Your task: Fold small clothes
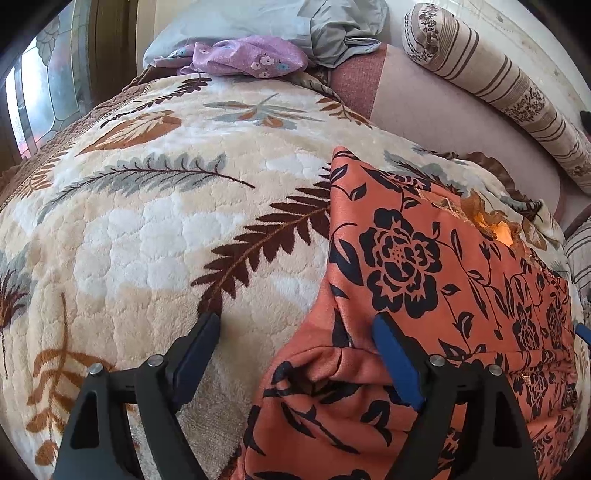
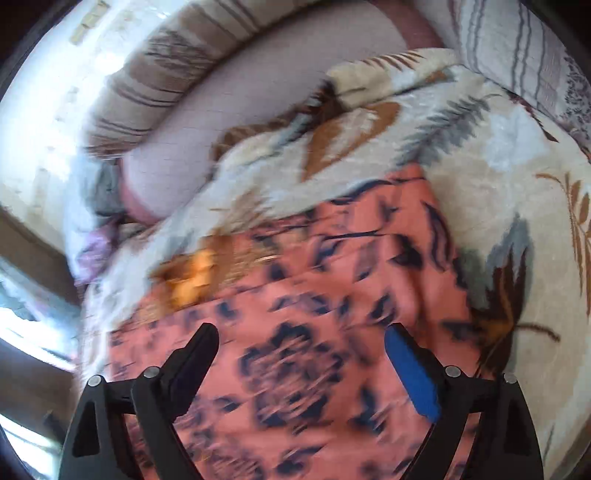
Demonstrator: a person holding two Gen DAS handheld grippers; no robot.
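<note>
An orange garment with a black flower print lies on a plush leaf-patterned blanket, with a bright orange trim patch near its far edge. My left gripper is open above the garment's near left corner, one finger over the blanket and one over the cloth. It holds nothing. In the blurred right wrist view the same garment fills the lower middle. My right gripper is open and empty just above it. A tip of the right gripper shows at the left wrist view's right edge.
A striped bolster pillow lies along the far right beside a pink mattress. A purple flowered cloth and a grey-blue cloth are heaped at the far end. A window is at the left.
</note>
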